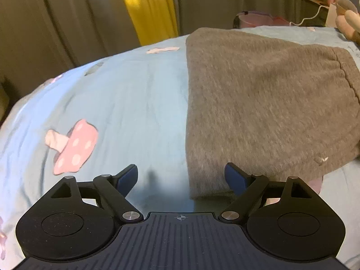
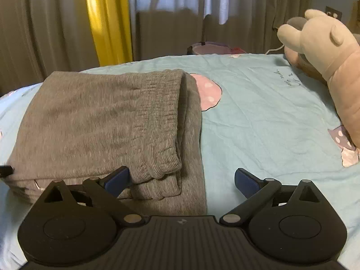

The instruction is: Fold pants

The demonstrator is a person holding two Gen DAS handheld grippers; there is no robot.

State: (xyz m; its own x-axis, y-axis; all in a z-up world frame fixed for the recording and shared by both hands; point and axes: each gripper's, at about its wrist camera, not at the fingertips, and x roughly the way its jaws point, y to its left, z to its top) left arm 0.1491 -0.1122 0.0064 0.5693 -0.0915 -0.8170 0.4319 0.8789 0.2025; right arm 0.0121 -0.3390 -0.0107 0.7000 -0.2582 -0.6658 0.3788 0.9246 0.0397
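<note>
Curtains: brown drapes (image 2: 45,33) and a yellow panel (image 2: 108,22) are hanging behind
Bed: blue mushroom-print sheet (image 2: 258,117) is covering it

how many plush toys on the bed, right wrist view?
1. A beige plush toy lies at the far right edge of the blue bedsheet, well right of the folded gray pants. It runs off frame, so more may be hidden.

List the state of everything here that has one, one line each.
Pants: folded into a flat stack on the bed, waistband layer on top.
Left gripper: open, nothing gripped.
Right gripper: open, nothing gripped.
Bedsheet: spread out, lightly wrinkled.
Stuffed toy: lying on the bed's far right.
Curtains: drawn.
</note>
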